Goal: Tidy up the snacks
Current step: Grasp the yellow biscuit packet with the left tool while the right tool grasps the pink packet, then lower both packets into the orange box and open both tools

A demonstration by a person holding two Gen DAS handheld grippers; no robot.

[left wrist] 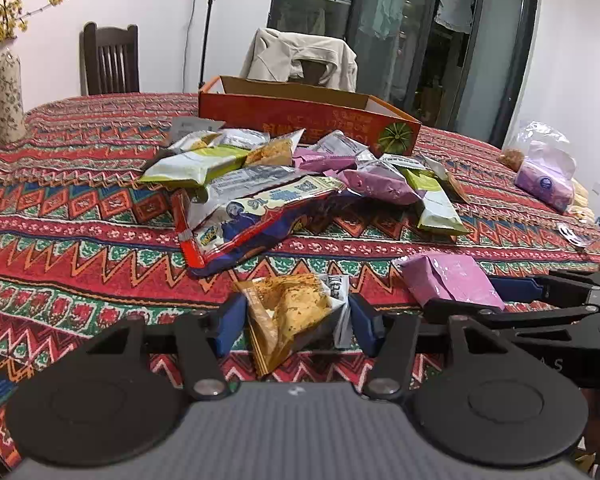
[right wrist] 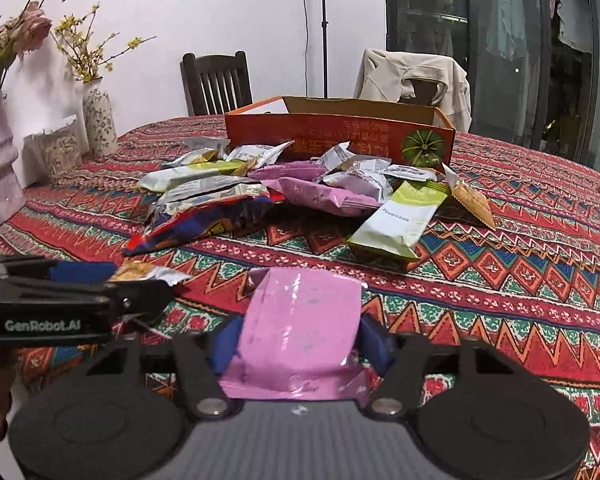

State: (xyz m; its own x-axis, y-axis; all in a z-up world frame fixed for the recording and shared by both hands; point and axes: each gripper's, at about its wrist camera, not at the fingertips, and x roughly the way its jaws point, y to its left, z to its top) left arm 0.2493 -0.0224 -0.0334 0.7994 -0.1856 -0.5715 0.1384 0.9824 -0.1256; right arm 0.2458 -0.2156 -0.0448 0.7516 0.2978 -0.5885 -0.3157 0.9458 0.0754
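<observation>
So the left claw point(left wrist: 296, 320) had its blue pads clamped on a clear-wrapped golden pastry snack point(left wrist: 288, 308), right at the near edge of the worktop point(left wrist: 80, 216), which wore a loud red zigzag cloth. The right claw point(right wrist: 298, 336) was doing the same thing with a pink snack packet point(right wrist: 300, 316), pads pressed into both sides of it, packet sticking up a bit between them. The two claws sat just beside each other; from the right wrist view you could see the left one poking in from the side with the pastry wrapper's silver end showing.

Further back on the cloth was the main pile of snacks point(left wrist: 284, 176): green-and-white bars, more pink packets, silver wrappers, and a big red-and-blue bag point(left wrist: 236, 232) lying nearest to the claws. Behind the pile sat an open orange cardboard box point(left wrist: 300, 116) with a green pumpkin print on its end. Off to one side were a flowered vase point(right wrist: 98, 120) with yellow sprigs, and past the worktop a dark wooden chair point(right wrist: 216, 80) plus another chair with a beige jacket point(right wrist: 416, 76) draped on it.
</observation>
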